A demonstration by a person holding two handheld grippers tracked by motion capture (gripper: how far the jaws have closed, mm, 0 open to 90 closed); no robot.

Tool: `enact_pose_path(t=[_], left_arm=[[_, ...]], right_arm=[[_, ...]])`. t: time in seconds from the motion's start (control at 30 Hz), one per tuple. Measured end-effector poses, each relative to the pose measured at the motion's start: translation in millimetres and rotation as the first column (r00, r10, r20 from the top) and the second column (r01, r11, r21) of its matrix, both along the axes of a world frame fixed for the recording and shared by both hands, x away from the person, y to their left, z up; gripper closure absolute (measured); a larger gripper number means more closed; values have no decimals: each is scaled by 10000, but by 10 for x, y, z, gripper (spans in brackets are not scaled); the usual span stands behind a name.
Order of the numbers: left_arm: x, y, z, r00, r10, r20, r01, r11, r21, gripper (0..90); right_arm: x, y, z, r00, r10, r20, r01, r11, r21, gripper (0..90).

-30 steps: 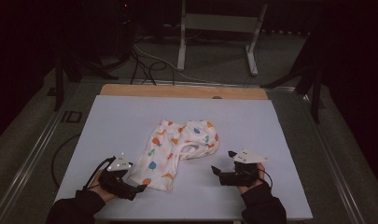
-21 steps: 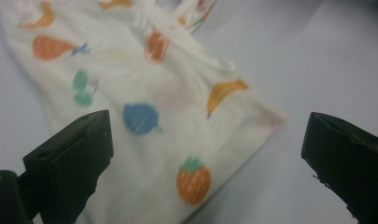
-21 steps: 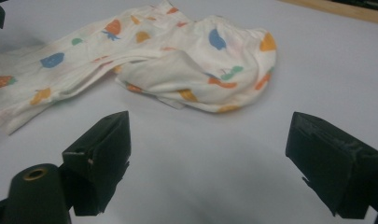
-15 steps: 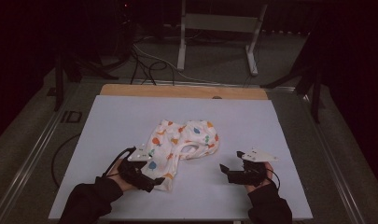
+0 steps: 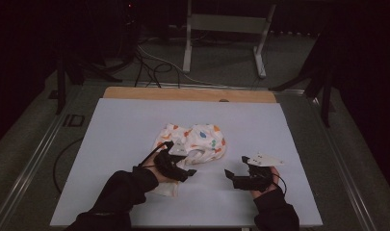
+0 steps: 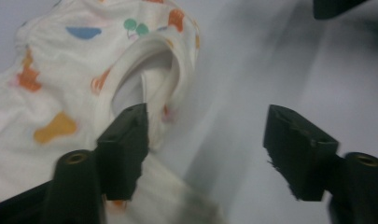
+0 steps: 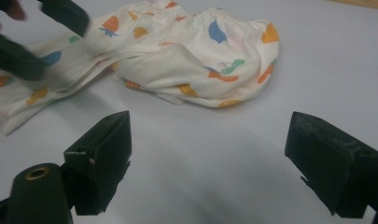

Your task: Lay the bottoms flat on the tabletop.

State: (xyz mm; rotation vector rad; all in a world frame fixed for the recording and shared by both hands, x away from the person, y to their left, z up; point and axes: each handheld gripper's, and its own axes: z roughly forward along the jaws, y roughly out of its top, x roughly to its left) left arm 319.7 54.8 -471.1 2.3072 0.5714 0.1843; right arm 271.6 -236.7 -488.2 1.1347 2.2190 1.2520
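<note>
Left claw (image 5: 182, 169) hovers over the printed baby garment (image 5: 197, 142), jaws just closing, nothing pinched yet. Right claw (image 5: 237, 178) spread, idle on white tabletop (image 5: 110, 134). Garment lies crumpled mid-tabletop; grasp and any folding prob. remain.

The white cloth (image 5: 197, 142) is showing orange, blue and green prints, lying on the pale grey worktop (image 5: 115, 134); both claws are looking black.

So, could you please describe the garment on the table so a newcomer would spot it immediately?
Start at the white table with the wooden strip along its far edge. Near its middle lies a crumpled cream garment, beside the left gripper. Its orange, blue and green prints make it the only patterned thing there.
</note>
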Motion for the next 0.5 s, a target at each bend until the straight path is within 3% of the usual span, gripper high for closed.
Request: enact_pose_path(t=[0.23, 0.3, 0.43, 0.5], left_arm=[[133, -225, -101, 9993, 67, 375, -82, 9992, 401, 499], [189, -312, -163, 9989, 100, 462, -138, 9966, 818, 534], [226, -378, -227, 9987, -77, 508, 2, 9893, 1459, 717], [225, -396, -226, 9988, -130, 480, 55, 9881, 1535, 833]], right_arm=[[-4, 14, -1, 10000, 56, -23, -56, 10000, 30, 149], [-6, 16, -3, 10000, 83, -28, -83, 10000, 38, 149], [-8, 7, 8, 10000, 16, 19, -16, 10000, 57, 149], [-6, 7, 7, 10000, -8, 2, 8, 10000, 62, 149]])
